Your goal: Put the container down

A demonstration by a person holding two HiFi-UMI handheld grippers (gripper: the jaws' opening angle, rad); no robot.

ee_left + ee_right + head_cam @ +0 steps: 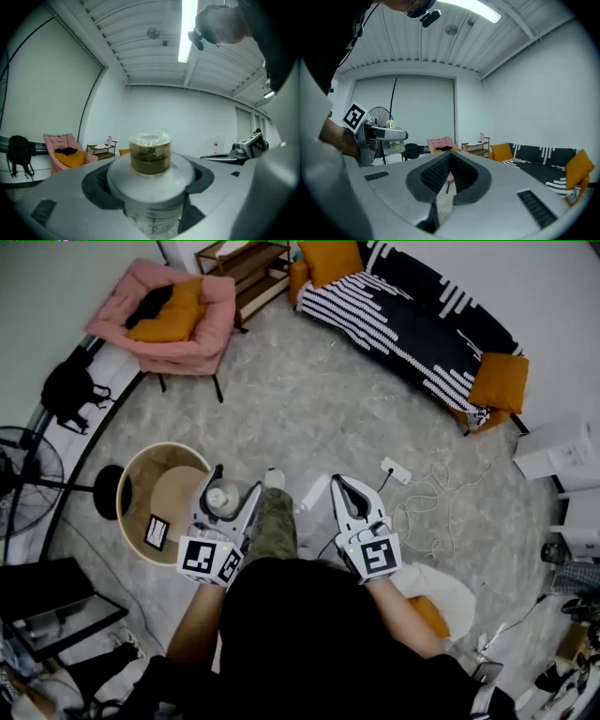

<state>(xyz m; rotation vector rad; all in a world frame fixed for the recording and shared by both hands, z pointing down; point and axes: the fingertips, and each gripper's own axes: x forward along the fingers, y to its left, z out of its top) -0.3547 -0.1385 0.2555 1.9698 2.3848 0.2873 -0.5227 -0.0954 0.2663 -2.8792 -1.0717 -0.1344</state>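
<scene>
The container (223, 498) is a clear plastic jar with a white lid and a knob holding something brownish. My left gripper (234, 486) is shut on it, upright, over the right edge of the round wooden table (141, 486). In the left gripper view the container (150, 161) fills the space between the jaws of the left gripper (150, 187). My right gripper (341, 486) hangs to the right over the floor, shut with nothing in it. Its jaws meet at the tip of the right gripper (449, 161) in its own view, where the held container (393, 145) shows at the left.
A small black card (157, 532) lies on the round table. A pink armchair (178, 320) stands at the back left and a striped sofa (412, 329) at the back right. A fan (23, 479) is at the left. A power strip (396, 471) with cables lies on the floor.
</scene>
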